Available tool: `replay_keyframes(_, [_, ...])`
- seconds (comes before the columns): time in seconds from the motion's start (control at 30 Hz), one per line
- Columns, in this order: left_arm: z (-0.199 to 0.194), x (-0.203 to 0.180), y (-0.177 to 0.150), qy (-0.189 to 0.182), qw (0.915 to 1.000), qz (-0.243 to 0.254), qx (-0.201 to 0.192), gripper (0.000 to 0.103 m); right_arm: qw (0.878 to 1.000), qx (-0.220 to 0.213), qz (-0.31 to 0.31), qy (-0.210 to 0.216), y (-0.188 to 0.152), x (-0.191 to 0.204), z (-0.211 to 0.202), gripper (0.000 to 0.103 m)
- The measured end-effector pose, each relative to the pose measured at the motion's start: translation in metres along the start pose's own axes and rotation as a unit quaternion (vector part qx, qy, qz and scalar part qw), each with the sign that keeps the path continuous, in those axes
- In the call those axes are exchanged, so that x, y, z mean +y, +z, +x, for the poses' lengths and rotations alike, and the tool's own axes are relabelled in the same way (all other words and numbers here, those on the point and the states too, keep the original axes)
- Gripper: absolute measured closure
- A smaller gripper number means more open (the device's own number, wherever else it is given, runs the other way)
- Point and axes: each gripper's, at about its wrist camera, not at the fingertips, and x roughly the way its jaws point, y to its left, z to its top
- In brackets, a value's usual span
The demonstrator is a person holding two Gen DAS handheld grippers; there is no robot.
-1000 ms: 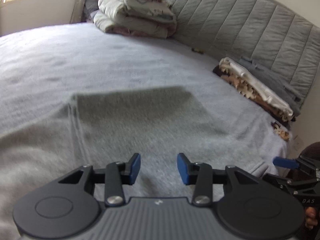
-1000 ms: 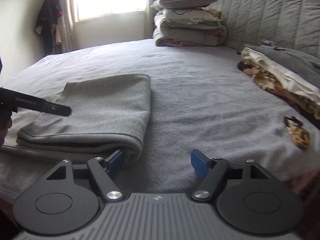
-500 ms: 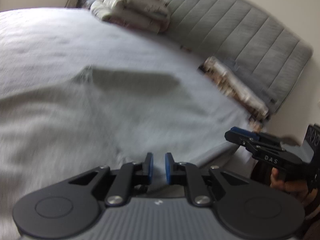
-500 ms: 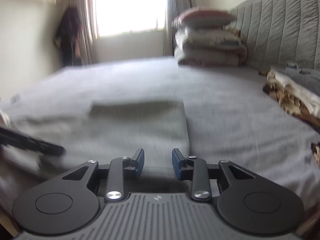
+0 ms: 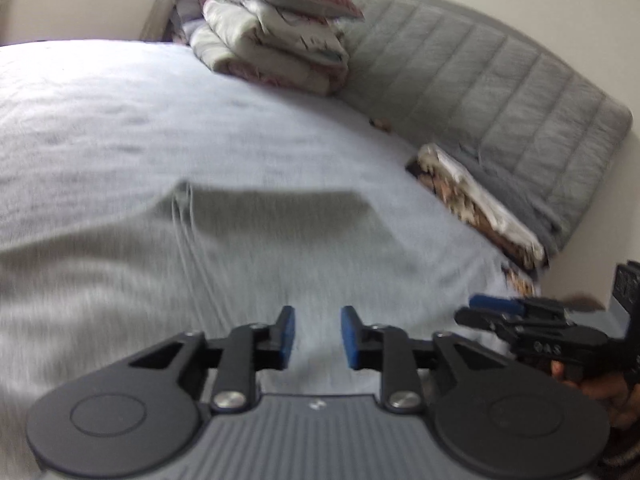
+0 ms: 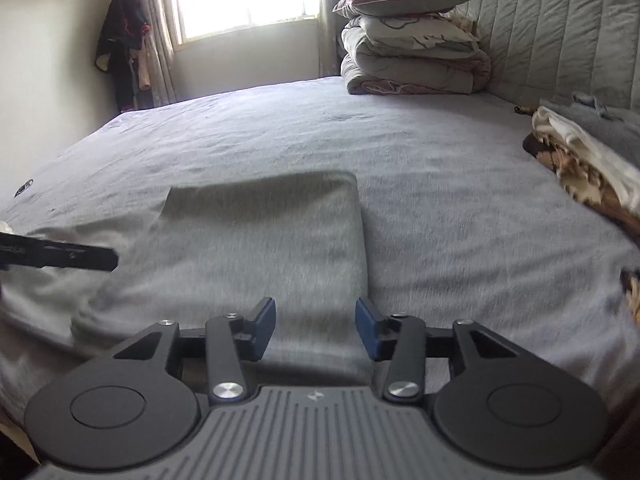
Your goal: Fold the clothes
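R tool (image 6: 315, 328) hangs w/ pads apart, nothing between them, straddling the near-right corner of the grey garment (image 6: 264, 248); the folded right edge runs near-to-far just inside its right pad. L tool (image 5: 317, 336) also parted and empty, over the garment's near-left part (blurry there). Garment lies on the bed (image 6: 460, 184), a folded rectangle, long axis near-to-far, looser cloth spreading left. R tool sits closer to the crisp edge; stage unclear.

big bed (image 6: 440, 168) with a grey cover, folded grey garment (image 6: 272, 240) flat near the front edge, stack of pillows (image 6: 408, 40) up by the headboard, pile of clothes (image 6: 580, 160) on the right side
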Motion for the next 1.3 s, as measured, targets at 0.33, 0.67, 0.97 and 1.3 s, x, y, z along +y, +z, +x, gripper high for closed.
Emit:
replay_keyframes(0.33, [0.046, 0.016, 0.032, 0.049, 0.9981, -0.033, -0.019, 0.067, 0.997, 0.016, -0.077, 0.007, 0.082, 0.008, 0.043, 0.056])
replay_keyframes(0.67, [0.075, 0.042, 0.047, 0.057, 0.9951, -0.073, -0.034, 0.067, 0.996, 0.041, -0.078, 0.01, 0.089, 0.002, 0.115, 0.056])
replay_keyframes(0.97, [0.088, 0.055, 0.033, 0.053, 0.9944, -0.074, -0.054, 0.068, 0.997, 0.049, -0.063, 0.022, 0.083, -0.009, 0.167, 0.053])
replay_keyframes(1.3, [0.086, 0.044, 0.03, 0.071, 0.9922, -0.081, -0.063, 0.061, 0.995, 0.06, -0.081, 0.019, 0.086, -0.005, 0.162, 0.051])
